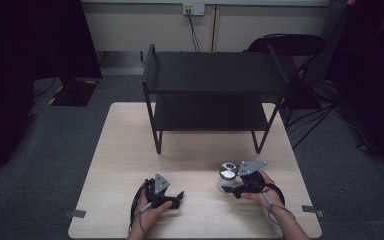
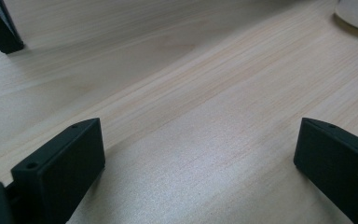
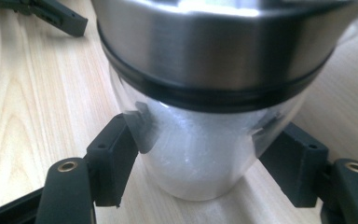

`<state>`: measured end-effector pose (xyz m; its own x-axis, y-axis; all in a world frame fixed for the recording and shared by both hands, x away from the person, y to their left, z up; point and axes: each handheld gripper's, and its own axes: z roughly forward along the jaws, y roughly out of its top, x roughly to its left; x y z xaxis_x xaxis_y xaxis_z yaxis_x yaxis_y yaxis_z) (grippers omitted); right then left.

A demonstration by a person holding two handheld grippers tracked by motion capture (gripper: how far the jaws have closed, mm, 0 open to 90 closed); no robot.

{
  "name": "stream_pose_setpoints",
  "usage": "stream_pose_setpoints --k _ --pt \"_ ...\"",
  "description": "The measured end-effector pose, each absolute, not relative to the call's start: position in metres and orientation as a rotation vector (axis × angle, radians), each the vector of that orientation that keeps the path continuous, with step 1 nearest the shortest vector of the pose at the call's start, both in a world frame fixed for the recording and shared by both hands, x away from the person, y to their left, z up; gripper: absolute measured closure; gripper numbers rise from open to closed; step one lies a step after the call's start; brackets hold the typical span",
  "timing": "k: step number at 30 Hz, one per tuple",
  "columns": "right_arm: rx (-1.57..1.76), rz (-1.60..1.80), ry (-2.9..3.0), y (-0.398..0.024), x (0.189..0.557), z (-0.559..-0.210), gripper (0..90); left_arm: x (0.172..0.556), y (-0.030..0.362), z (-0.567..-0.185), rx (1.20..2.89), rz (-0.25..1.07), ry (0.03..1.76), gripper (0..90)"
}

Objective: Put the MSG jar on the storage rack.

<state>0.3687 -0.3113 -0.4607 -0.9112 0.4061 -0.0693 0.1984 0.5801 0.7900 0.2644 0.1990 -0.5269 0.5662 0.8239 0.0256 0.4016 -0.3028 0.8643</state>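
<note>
Two hand-held grippers on a wooden table, the right one around a jar.

The table [image 1: 125, 150] carries a black two-tier rack [image 1: 215, 90] at its far side, both shelves bare. Near the front edge stands a clear jar [image 3: 200, 154] with a steel lid [image 3: 214, 42], filled with something white. The right gripper [image 1: 236, 189] has its jaws against the jar's two sides. The left gripper [image 1: 177, 199] rests on the table, jaws wide apart and empty.
</note>
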Motion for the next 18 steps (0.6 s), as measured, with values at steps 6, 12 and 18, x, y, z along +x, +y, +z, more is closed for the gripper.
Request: stream_pose_setpoints --k 6,12,18 --pt "0.515 1.259 2.569 -0.312 0.371 -0.449 30.9 0.264 0.199 -0.527 1.916 0.602 0.99 1.0" --pt "0.569 1.316 2.543 -0.317 0.375 -0.425 30.9 0.264 0.199 -0.527 1.916 0.602 0.99 1.0" --pt "0.591 1.347 2.509 -0.318 0.381 -0.398 30.9 0.264 0.199 -0.527 1.915 0.602 0.99 1.0"
